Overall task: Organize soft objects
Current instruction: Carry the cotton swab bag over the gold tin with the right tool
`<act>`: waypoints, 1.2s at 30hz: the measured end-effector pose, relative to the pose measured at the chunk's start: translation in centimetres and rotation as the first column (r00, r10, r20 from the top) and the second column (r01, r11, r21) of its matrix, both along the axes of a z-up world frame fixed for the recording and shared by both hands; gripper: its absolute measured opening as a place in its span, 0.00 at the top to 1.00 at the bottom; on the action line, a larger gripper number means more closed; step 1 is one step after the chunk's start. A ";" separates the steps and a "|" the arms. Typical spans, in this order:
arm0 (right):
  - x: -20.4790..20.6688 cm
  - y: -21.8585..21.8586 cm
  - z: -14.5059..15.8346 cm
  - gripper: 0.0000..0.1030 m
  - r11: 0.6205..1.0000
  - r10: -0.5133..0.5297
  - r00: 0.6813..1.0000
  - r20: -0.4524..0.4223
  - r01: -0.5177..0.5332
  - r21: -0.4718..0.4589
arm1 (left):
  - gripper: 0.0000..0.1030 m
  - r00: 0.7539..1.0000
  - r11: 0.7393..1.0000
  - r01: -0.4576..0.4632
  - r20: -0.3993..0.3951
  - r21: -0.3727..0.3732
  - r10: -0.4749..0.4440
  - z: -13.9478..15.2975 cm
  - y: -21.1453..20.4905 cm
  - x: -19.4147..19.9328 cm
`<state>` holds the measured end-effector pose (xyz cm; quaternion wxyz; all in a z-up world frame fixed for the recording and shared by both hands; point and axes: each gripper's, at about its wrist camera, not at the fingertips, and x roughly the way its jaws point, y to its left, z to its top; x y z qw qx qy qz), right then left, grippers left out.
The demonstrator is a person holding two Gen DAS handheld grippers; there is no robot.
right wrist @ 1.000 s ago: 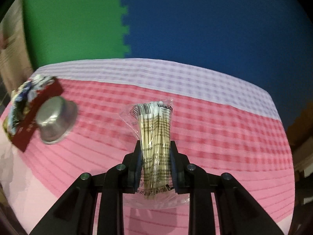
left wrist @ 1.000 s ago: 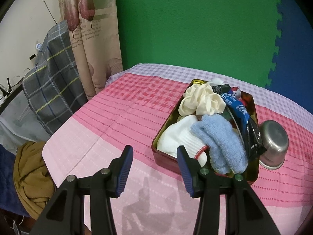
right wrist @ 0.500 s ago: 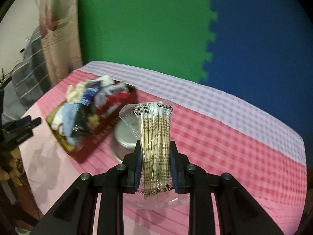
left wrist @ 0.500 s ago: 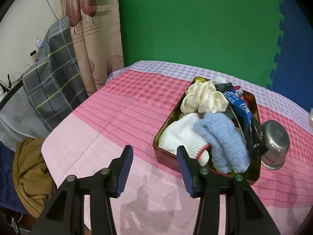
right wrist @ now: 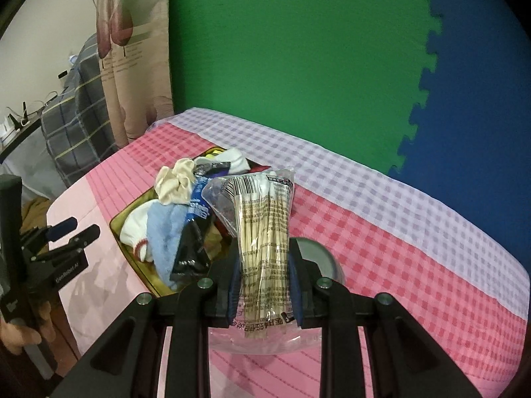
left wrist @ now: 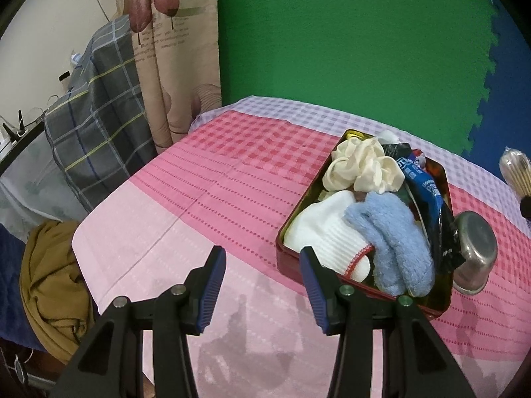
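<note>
The right hand-held gripper [right wrist: 265,285] pinches a clear bag of cotton swabs [right wrist: 262,232] between its blue pads, with the bag standing upright and its top spreading out above the fingers. In the right wrist view the bag is raised above the desk [right wrist: 381,232], in front of the tin [right wrist: 139,278] and a steel bowl [right wrist: 318,258] that shows just behind the right finger. In the left wrist view the same bag [left wrist: 516,175] appears at the far right edge, above the desk and to the right of the tin.

The left hand-held gripper [left wrist: 262,282] has its fingers spread with nothing between them. It hangs over the pink striped cloth of the desk [left wrist: 199,199], just beside the near left corner of the tin [left wrist: 285,252].

The red tin is heaped with soft things: a white sock [left wrist: 325,235] with a red-trimmed cuff at the near left, a fuzzy blue sock [left wrist: 391,238] lying next to it and partly over it, a cream scrunchie [left wrist: 361,165] behind them, and a dark blue and black packet [left wrist: 428,199] along the right side. The steel bowl [left wrist: 474,252] lies tipped on its side against the tin's right wall.

A hand [right wrist: 20,335] grips the left tool's handle at the left edge of the right wrist view.
</note>
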<state>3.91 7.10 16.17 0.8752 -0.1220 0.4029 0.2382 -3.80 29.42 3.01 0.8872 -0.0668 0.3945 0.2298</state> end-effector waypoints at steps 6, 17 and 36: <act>0.8 2.4 -0.4 0.78 1.000 0.030 0.999 -0.018 -0.030 0.004 | 0.54 1.000 1.000 -0.022 0.003 -0.013 0.022 0.0 0.5 -0.2; 2.3 7.7 -1.9 0.78 0.996 0.087 0.994 -0.066 -0.086 0.019 | 0.54 0.999 0.999 -0.038 0.008 -0.024 0.038 0.7 1.6 -2.1; 3.5 14.3 -5.6 0.78 0.988 0.142 0.983 -0.117 -0.148 -0.048 | 0.54 0.995 0.996 -0.085 -0.046 -0.017 0.084 0.1 3.4 -3.6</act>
